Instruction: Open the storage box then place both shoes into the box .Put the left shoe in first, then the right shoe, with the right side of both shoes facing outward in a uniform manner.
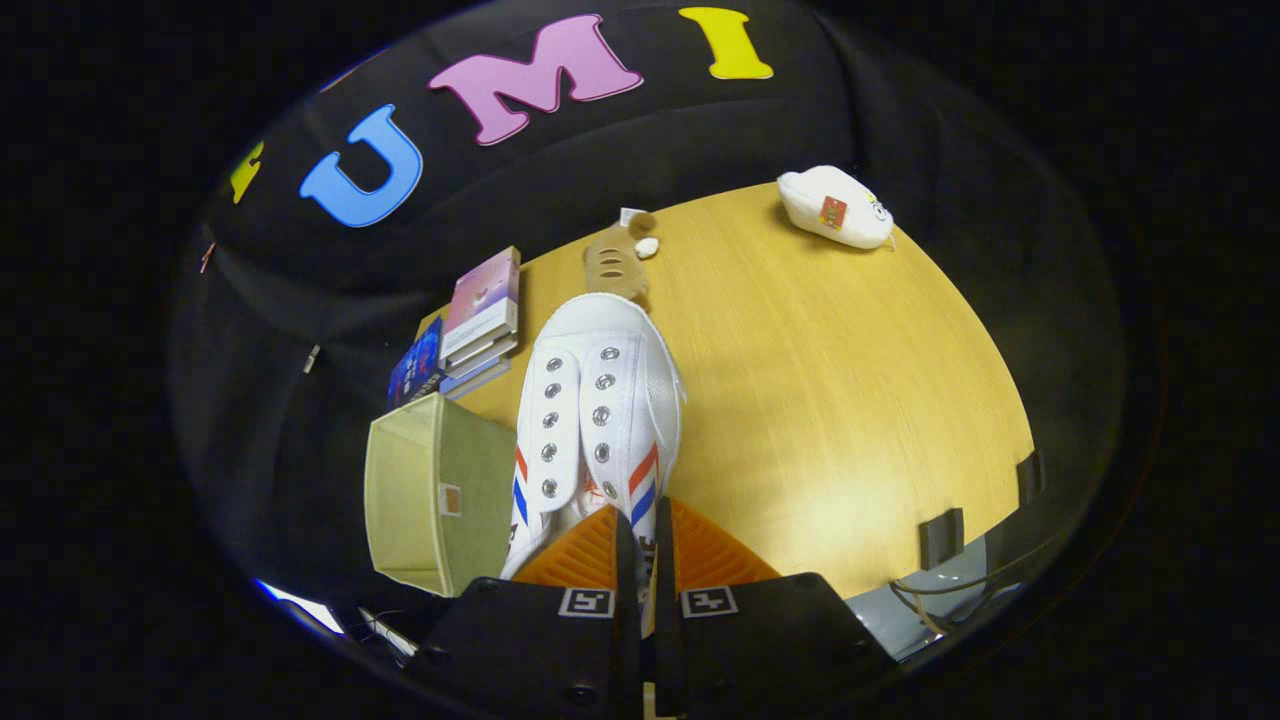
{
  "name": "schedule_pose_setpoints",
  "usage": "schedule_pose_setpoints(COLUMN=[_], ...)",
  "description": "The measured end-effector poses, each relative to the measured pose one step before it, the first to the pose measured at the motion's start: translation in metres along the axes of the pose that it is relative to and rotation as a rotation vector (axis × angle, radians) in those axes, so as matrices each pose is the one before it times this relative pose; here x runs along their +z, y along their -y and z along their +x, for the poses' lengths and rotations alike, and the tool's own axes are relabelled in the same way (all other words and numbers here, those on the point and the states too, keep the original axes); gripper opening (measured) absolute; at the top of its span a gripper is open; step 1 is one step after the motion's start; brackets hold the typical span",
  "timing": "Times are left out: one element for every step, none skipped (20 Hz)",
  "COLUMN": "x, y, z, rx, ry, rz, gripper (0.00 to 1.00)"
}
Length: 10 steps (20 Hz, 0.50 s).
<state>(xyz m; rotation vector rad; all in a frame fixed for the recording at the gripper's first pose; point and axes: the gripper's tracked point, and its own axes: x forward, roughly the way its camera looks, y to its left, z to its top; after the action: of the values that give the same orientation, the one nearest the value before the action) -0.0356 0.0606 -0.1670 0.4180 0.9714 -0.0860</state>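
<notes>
Beside the box (440, 495), lifted off the surface (850, 400), hangs a white shoe (600, 400), toe pointing away. The gripper (645, 550) is clamped on its heel end, fingers (575, 555) nearly together. The box's side faces us (whether it is open I cannot tell). Neither shoe looks stowed yet. Books (480, 320) lie beyond the box.

Gripper (645, 545) grips white shoe (598, 400) (toe forward).

No readable text: red mark on white shoe (600, 400) side, book (483, 305) covers, plush toy (835, 207) tag all illegible.
</notes>
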Motion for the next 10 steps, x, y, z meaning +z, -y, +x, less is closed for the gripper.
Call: schedule_pose_setpoints(x=[-0.00168,-0.00223,-0.00254,-0.00416,-0.00504,-0.00404,-0.00524,-0.00426,-0.00443,-0.00443], y=[-0.02259,-0.02189,-0.02123,-0.02221,-0.02051,-0.01971,-0.02062,-0.01689,-0.01476,-0.01277], z=[-0.00150,-0.00046,0.00191,0.00269,0.00339,0.00505,0.00146,0.00499,0.00621,0.00759], rx=[0.01565,0.01857,0.01822,0.01990,0.01786,0.01844,0.01948,0.01482,0.01163,0.00742], ry=[0.00401,0.00311,0.00242,-0.00330,-0.00536,-0.00820,-0.00969,-0.01006,-0.01302,-0.00965], rz=[-0.00039,0.00063,0.00152,-0.00029,-0.00161,-0.00627,-0.01010,-0.01394,-0.01762,-0.01774], gripper=[0.09,0.09,0.09,0.09,0.09,0.09,0.09,0.09,0.09,0.09])
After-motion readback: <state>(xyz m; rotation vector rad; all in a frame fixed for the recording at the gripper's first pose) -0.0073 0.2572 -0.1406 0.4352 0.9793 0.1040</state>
